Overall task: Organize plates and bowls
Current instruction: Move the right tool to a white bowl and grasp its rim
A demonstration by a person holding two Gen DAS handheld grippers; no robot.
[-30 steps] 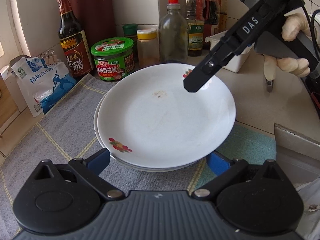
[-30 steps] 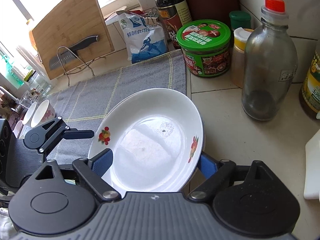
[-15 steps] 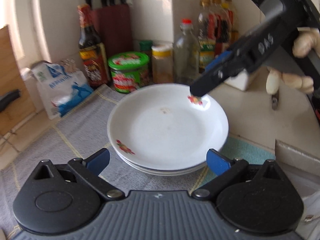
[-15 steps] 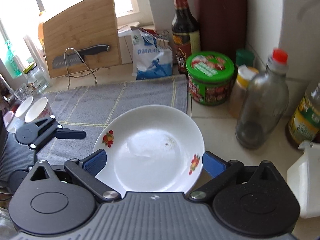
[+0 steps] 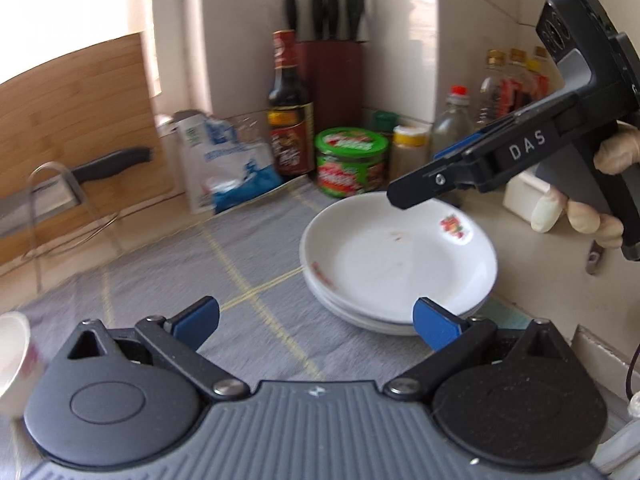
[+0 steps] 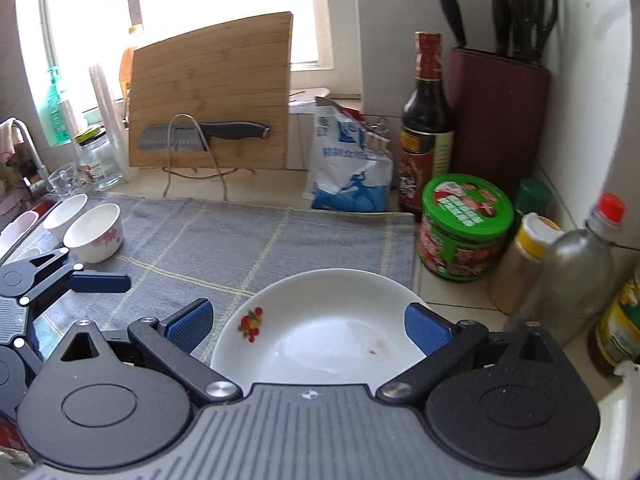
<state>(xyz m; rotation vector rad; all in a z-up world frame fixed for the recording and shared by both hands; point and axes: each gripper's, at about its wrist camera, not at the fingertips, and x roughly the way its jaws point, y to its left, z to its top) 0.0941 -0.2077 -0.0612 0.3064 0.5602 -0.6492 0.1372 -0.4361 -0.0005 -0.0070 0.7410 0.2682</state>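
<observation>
A: Well, in the left wrist view the left gripper [image 5: 316, 320] stands spread and empty at bottom centre; the stack of plates [image 5: 396, 264] sits right of centre on the grey cloth [image 5: 208, 264].

B: And the right wrist view?

A: The right gripper [image 6: 308, 322] gapes wide, holding nothing, plates just beyond it. The bowls [image 6: 94, 232] wait at left.

B: Plates look stacked; the bowls likely come next.

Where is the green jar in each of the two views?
Left wrist view: green jar at centre, just behind the stack of plates.
Right wrist view: green jar right of centre, beyond the plates.
Shared landmark: dark sauce bottle beside the jar.
</observation>
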